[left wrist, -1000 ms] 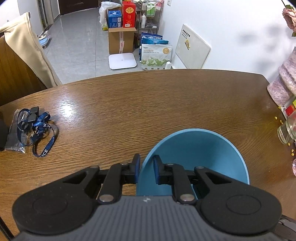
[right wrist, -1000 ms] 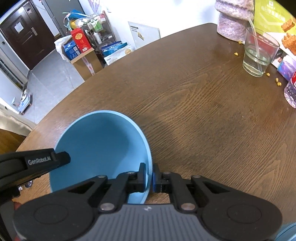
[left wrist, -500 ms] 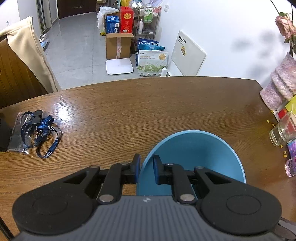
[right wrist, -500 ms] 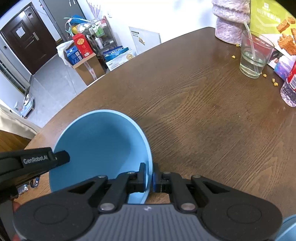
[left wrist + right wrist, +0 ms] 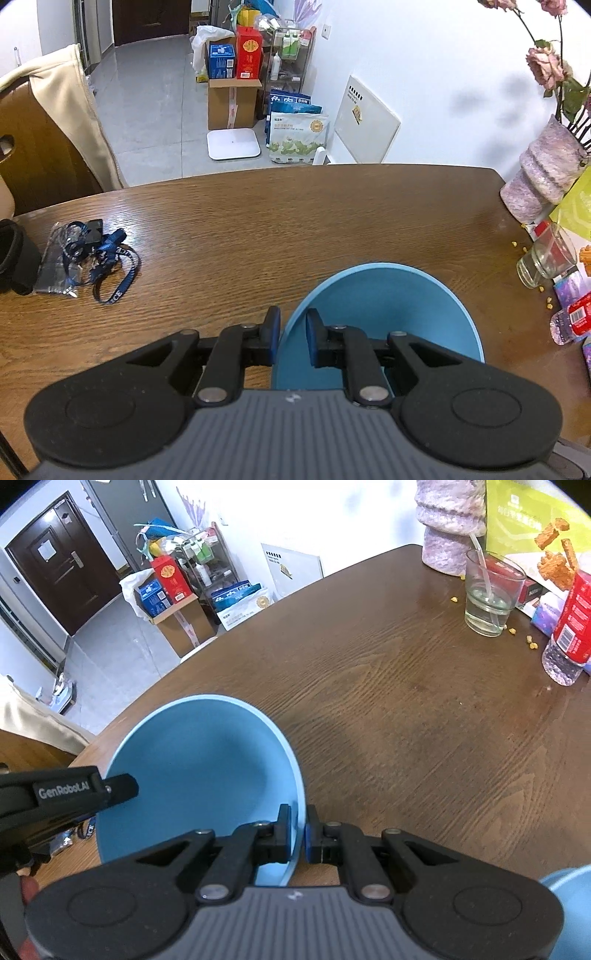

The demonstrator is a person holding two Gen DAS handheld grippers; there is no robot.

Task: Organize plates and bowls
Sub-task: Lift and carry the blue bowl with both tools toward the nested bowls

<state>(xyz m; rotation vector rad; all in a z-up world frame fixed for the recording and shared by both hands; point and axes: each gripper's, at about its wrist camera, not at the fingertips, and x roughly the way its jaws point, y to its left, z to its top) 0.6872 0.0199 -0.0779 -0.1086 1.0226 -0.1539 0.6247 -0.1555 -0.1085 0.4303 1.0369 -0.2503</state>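
Wooden table [image 5: 295, 221]: bare across its middle. Blue bowl [image 5: 199, 760]: apparently lifted above the table, not yet put away. Second blue piece [image 5: 569, 882]: bottom-right edge, unsorted. Left gripper [image 5: 291, 332], right gripper [image 5: 297, 830]: each clamped on opposite bowl rims.

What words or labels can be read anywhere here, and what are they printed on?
"GenRobot.AI": on the side of the left gripper.
Blue strap: white letters, too small to read.
Feed bag on the floor: print too blurred.
Red box, green snack bag, red bottle label: print unreadable.
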